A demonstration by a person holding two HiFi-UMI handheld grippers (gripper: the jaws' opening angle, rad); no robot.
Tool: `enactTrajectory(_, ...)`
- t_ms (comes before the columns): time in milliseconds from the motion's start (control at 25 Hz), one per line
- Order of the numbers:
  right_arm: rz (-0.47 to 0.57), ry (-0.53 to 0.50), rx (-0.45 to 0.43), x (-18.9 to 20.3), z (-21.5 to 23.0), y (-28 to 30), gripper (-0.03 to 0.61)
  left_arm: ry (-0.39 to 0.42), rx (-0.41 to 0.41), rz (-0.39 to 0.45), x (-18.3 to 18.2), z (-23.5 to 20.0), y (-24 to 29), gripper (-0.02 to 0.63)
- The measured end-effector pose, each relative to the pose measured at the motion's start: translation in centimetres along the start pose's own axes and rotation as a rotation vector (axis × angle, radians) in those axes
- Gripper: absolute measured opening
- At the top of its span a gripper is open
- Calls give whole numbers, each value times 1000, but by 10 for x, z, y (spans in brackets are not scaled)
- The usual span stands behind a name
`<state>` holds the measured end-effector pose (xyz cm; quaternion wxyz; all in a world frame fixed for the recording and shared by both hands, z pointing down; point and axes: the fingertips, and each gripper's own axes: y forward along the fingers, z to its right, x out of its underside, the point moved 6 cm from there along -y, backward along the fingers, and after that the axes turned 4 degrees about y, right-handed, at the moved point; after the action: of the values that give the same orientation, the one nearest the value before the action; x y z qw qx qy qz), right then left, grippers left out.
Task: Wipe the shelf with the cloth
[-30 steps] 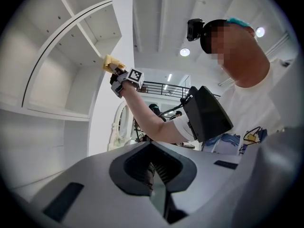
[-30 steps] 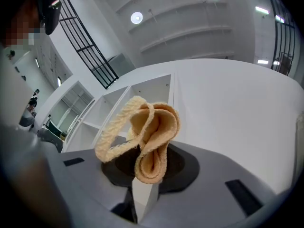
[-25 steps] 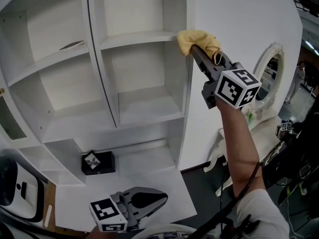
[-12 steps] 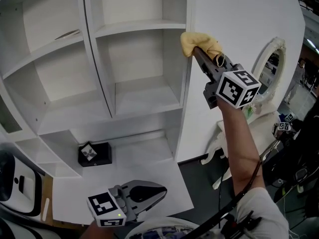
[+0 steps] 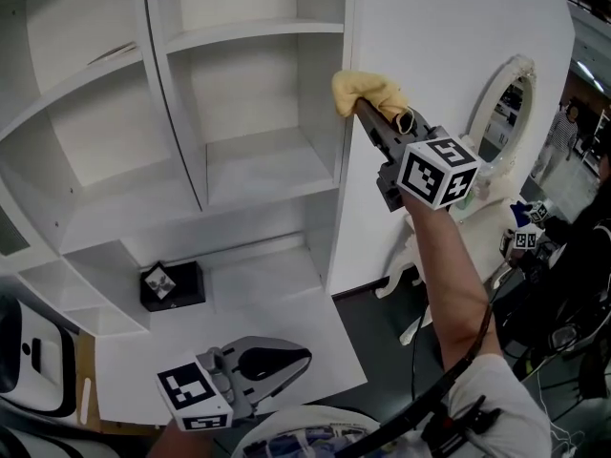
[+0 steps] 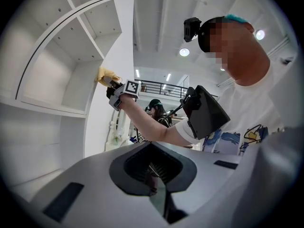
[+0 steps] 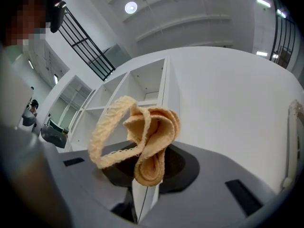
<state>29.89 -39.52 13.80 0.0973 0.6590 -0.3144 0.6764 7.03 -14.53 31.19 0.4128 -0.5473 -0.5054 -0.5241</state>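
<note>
My right gripper is shut on a crumpled yellow cloth. The cloth presses against the front edge of the white shelf unit's right side panel, a little below the upper shelf board. In the right gripper view the cloth bunches up out of the shut gripper, with the shelf unit behind it. My left gripper hangs low over the white base, shut and empty. The left gripper view shows the cloth far off against the panel.
A black box with a marker sits on the lower white ledge. An ornate white mirror and table stand right of the shelf unit. A white device is at the bottom left. A person and cables are at the far right.
My right gripper and the cloth have slid down the front edge of the side panel, away from the upper shelf board. The left gripper stays low and shut.
</note>
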Motion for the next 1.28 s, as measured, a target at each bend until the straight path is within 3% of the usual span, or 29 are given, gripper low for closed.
enactTrajectory(560, -128, -27, 64, 60, -9, -19, 95, 2, 3, 1, 7, 8, -18, 14)
enactTrajectory(1280, -303, 48, 108, 153, -13, -47, 95, -10, -16, -4, 13, 18, -33, 14)
